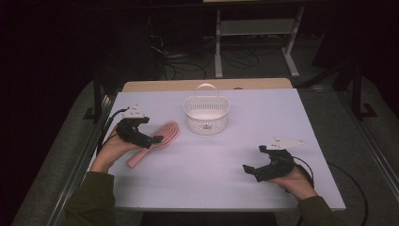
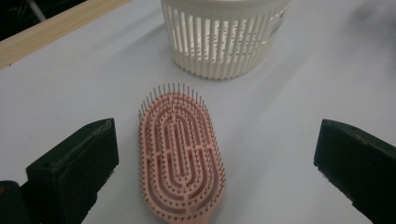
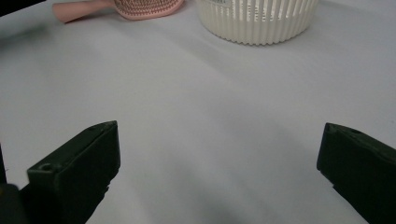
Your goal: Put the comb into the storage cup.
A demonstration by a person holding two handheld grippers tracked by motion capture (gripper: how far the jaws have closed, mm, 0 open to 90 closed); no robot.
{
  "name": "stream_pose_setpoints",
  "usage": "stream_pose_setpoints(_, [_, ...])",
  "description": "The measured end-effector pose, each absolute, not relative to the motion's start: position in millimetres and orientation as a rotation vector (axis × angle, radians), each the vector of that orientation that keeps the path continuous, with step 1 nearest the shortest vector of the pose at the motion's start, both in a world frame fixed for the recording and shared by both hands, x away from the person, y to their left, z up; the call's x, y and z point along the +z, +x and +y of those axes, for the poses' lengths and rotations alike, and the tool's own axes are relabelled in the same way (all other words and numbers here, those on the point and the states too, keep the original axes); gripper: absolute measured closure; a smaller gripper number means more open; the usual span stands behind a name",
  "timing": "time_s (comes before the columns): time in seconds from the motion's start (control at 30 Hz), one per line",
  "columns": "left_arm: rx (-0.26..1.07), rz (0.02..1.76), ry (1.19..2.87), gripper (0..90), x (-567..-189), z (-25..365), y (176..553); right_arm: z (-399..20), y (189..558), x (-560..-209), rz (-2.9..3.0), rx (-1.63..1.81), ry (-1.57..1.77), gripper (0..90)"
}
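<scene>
A pink hairbrush lies bristles up on the white table, left of a white slatted basket with a handle. My left gripper hovers over the brush, open. In the left gripper view the brush head lies between the two wide-apart jaws, with the basket just beyond. My right gripper is held at the right front of the table, open, with only bare table between its jaws. The right gripper view has the brush and the basket far off at the top.
The table's wooden back edge runs behind the basket. Beyond it stand a metal frame and loose cables on a dark floor. A person's forearms in dark green sleeves come in from the bottom.
</scene>
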State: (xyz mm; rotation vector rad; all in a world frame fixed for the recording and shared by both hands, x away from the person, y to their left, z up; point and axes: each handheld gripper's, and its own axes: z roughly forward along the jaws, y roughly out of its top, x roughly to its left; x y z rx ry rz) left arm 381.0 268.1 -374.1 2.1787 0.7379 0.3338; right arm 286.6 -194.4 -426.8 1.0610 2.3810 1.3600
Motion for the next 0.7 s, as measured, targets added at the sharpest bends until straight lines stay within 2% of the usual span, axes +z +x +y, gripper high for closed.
stream_pose_setpoints(0.7, [0.353,0.862,2.314,0.1,-383.3,275.6,384.5,-194.5,286.3,-426.0,2.382,1.359,1.051,0.0])
